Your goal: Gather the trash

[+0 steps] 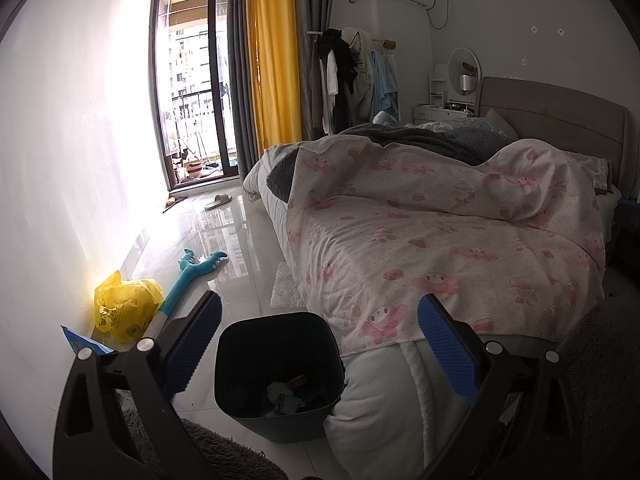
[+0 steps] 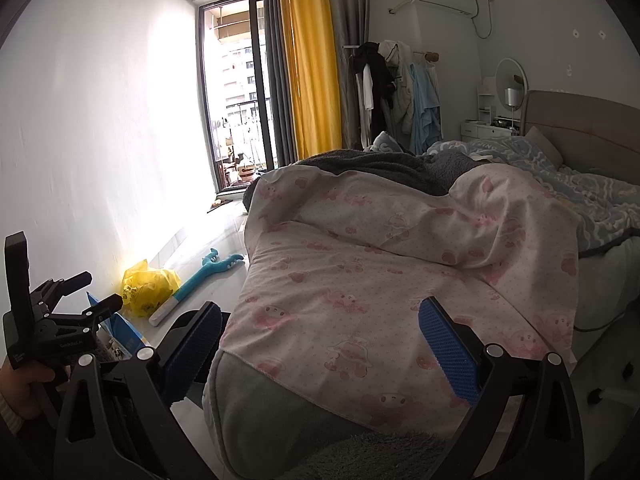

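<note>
Black bin (image 1: 276, 376) beneath wide-open, empty left gripper (image 1: 320, 344); right gripper (image 2: 320, 348) likewise, over bed (image 2: 360, 280).

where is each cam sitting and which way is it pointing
Left wrist: on the left gripper, low by the bed foot, facing the balcony door over the black bin; only its own open blue-padded fingers show.
Right wrist: on the right gripper, above the bed corner, facing likewise; its open fingers, the left gripper and a hand show.
Shared: pink quilt, yellow bag, teal toy.
</note>
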A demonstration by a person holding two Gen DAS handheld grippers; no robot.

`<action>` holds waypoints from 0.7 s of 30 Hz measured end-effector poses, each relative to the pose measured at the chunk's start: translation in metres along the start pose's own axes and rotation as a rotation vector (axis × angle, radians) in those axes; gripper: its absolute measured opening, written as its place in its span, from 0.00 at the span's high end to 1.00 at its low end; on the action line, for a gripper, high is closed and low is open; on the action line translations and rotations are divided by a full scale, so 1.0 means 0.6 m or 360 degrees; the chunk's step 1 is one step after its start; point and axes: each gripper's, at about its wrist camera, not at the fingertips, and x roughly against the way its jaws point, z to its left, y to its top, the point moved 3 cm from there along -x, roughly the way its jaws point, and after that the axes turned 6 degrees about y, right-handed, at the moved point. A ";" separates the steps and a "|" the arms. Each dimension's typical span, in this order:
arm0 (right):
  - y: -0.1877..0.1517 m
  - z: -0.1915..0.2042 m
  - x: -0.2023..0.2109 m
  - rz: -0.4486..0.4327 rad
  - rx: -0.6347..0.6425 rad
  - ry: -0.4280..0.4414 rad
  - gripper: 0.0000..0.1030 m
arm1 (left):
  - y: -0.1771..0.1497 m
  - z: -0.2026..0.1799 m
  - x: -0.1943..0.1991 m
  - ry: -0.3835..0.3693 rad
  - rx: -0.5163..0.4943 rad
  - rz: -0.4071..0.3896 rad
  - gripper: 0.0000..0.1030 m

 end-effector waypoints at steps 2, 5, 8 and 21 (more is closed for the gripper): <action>0.000 0.000 0.000 0.0001 0.0000 0.0000 0.03 | 0.000 0.000 0.000 0.0000 0.0002 0.0000 0.03; 0.000 0.000 0.000 0.0000 0.0000 0.0000 0.03 | 0.000 0.000 0.000 -0.0001 0.0002 0.0000 0.03; 0.001 0.000 0.000 0.0000 0.0000 0.0001 0.03 | 0.000 0.000 0.000 0.0000 0.0001 0.0001 0.03; 0.002 -0.001 0.000 0.0002 0.0001 0.0002 0.03 | 0.001 0.000 0.000 0.0000 0.0001 0.0001 0.03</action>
